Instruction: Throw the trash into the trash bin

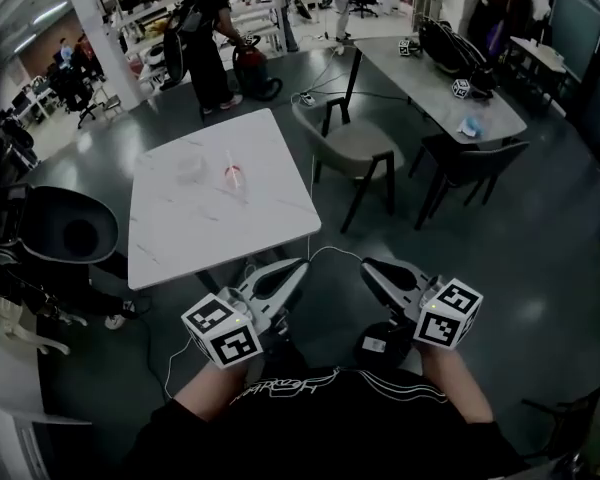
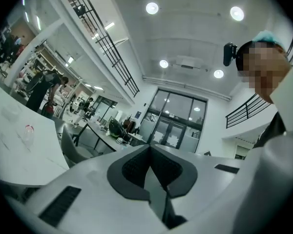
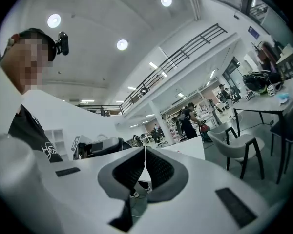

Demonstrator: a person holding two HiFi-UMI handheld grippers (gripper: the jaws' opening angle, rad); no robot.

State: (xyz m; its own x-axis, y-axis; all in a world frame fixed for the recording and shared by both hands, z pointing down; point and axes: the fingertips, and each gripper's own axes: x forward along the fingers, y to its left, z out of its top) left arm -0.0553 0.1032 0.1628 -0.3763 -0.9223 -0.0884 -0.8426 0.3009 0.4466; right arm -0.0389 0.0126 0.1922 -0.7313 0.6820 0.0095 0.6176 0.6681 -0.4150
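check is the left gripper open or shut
Shut: on the left gripper the jaws meet at the tips, with nothing between them.

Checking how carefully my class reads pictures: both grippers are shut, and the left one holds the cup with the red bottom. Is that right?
No. The left gripper is shut but empty, as the left gripper view shows; the right gripper is shut too. The cup stands on the white table in the head view.
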